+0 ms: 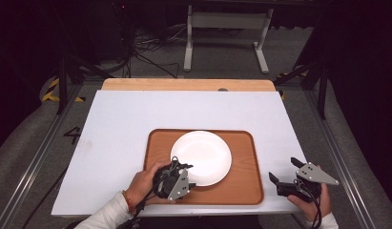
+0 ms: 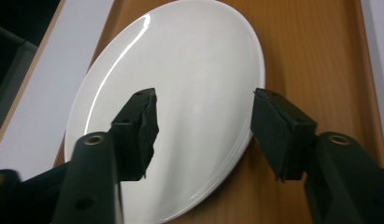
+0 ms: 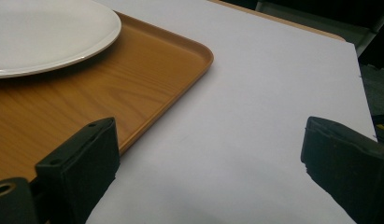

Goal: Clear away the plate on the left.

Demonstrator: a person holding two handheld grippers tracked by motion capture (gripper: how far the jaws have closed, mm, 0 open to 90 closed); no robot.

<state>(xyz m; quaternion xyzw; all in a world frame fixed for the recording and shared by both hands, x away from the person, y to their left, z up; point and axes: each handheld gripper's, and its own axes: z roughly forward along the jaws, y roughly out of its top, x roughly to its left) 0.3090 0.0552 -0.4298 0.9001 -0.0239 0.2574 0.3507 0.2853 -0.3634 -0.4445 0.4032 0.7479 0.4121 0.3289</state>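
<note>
High view: white plate (image 1: 201, 156) seen lying flat on wooden tray (image 1: 246, 183), tray set on white worktop (image 1: 117, 124). Left hand-held gripper (image 1: 190, 175) held at plate's near-left rim. Right hand-held gripper (image 1: 283, 171) held over worktop, just right of tray, jaws spread.

Left gripper view: jaws spread, plate (image 2: 180, 88) seen between and beyond them, pads not pressed on it.

Right gripper view: jaws wide apart, nothing pinched; tray corner (image 3: 180, 51) and plate edge (image 3: 49, 32) seen at left.
</note>
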